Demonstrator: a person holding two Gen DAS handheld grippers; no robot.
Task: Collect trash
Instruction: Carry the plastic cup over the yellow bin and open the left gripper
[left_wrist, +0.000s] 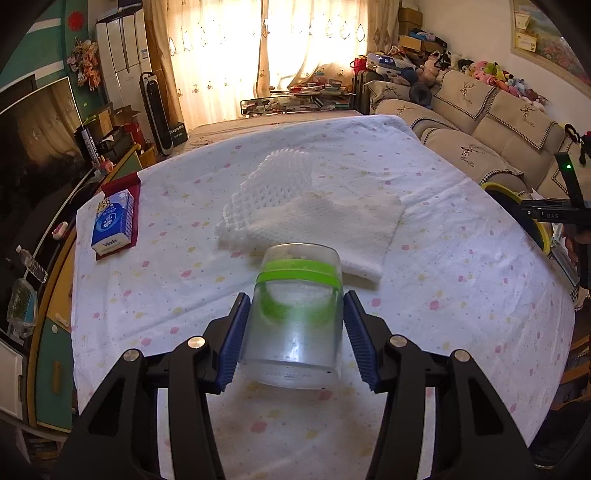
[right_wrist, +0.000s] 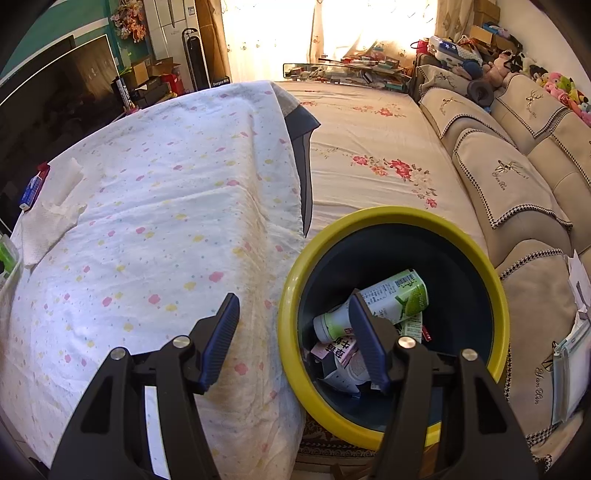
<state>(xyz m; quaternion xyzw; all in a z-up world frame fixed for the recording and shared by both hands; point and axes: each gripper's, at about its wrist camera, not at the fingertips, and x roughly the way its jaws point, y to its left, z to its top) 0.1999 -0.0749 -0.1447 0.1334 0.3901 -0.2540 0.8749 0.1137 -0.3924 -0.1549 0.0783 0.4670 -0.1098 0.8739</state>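
Note:
A clear plastic jar with a green band lies on its side on the flowered tablecloth, between the blue pads of my left gripper. The jaws sit close on both sides of it; a thin gap shows at each pad. Beyond it lie a white paper towel and white foam netting. My right gripper is open and empty, above the table's edge and the yellow-rimmed dark bin. The bin holds a green drink carton and other cartons. The towel also shows in the right wrist view.
A blue Vinda tissue pack lies at the table's left edge on a red cloth. The bin's rim and the right gripper's body show at the table's right side. A beige sofa stands right of the bin. A TV stands left.

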